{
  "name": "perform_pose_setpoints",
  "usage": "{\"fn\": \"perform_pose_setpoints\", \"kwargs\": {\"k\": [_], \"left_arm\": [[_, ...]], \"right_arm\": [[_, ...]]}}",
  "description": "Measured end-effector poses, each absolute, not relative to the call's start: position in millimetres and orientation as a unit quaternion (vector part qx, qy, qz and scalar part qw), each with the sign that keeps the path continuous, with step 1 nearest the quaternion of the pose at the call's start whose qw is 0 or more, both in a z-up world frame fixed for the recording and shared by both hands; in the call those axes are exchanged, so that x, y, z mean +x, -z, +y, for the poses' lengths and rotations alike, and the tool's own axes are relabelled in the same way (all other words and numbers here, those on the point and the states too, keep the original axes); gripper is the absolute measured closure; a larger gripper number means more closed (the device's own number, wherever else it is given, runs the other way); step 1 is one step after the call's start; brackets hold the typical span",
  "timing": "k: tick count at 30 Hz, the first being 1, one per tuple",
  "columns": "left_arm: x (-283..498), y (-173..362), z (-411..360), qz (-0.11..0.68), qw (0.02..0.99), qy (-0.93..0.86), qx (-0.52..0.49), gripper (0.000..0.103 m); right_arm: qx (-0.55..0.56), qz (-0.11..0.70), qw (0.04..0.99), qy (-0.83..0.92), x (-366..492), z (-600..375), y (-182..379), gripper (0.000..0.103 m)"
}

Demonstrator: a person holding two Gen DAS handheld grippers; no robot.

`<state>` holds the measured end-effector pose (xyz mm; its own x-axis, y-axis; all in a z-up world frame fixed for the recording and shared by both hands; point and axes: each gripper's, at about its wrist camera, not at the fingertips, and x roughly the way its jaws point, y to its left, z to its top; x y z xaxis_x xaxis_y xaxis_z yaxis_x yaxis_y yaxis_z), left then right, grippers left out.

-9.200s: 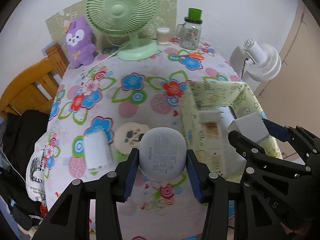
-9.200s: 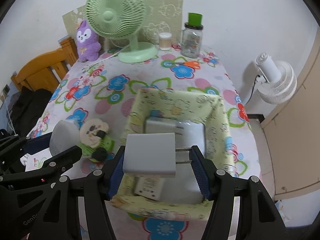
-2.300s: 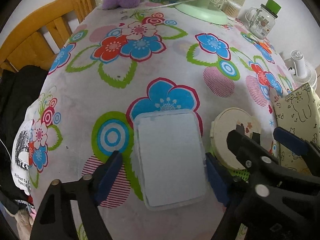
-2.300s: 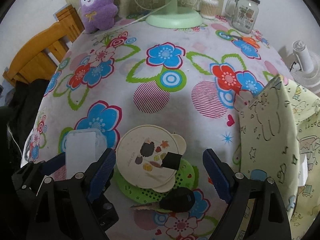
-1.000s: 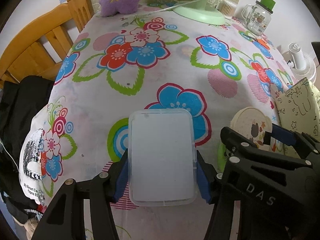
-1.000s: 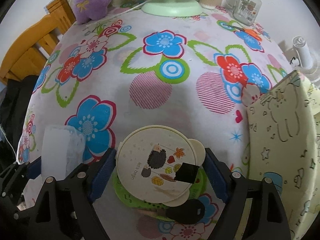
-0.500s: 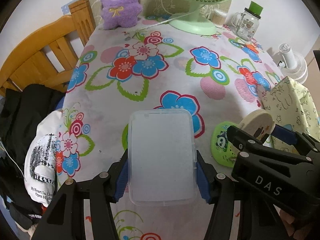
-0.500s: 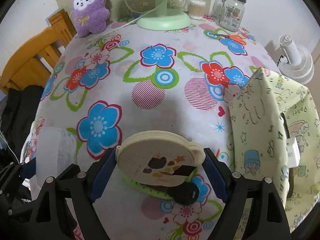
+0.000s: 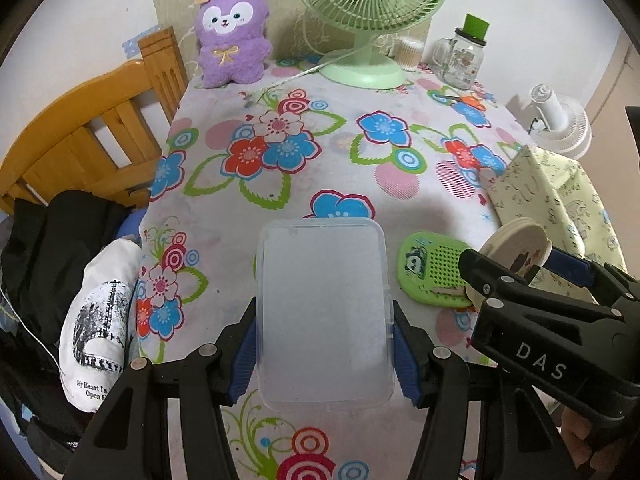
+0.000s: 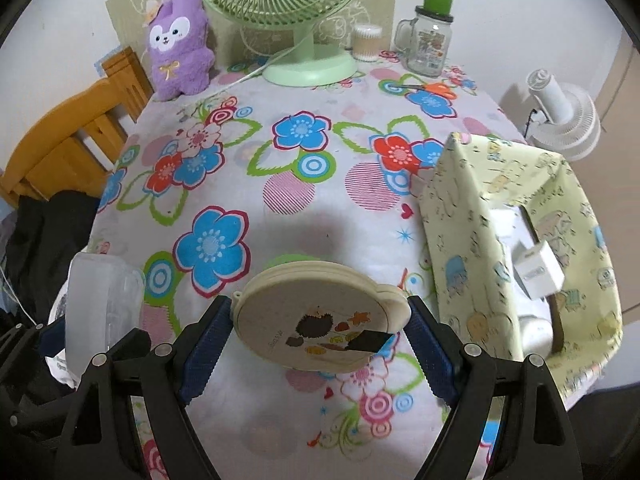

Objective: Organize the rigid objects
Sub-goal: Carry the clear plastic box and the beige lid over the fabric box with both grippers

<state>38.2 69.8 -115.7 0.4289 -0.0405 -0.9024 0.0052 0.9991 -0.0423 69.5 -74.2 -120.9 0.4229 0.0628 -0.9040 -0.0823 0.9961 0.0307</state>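
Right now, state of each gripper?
Left gripper: shut on the clear plastic box, lifted off the table.
Right gripper: shut on the round cream case, also lifted.

White wall (image 9: 80, 20), wooden chair (image 9: 80, 136), floral-clothed table (image 10: 304, 200), possibly beige door (image 10: 624, 92).

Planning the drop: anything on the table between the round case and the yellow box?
Only bare tablecloth between round case and box, in the right wrist view.
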Motion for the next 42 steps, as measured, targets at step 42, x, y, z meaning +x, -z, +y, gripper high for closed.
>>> {"fn": "perform_pose_setpoints", "kwargs": {"k": [42], "left_arm": [[37.1, 64.2, -33.7, 0.486, 0.872, 0.058, 0.021, 0.043]], "right_arm": [[-0.001, 0.490, 0.872, -0.007, 45.0, -183.7, 53.4, 0.017]]}}
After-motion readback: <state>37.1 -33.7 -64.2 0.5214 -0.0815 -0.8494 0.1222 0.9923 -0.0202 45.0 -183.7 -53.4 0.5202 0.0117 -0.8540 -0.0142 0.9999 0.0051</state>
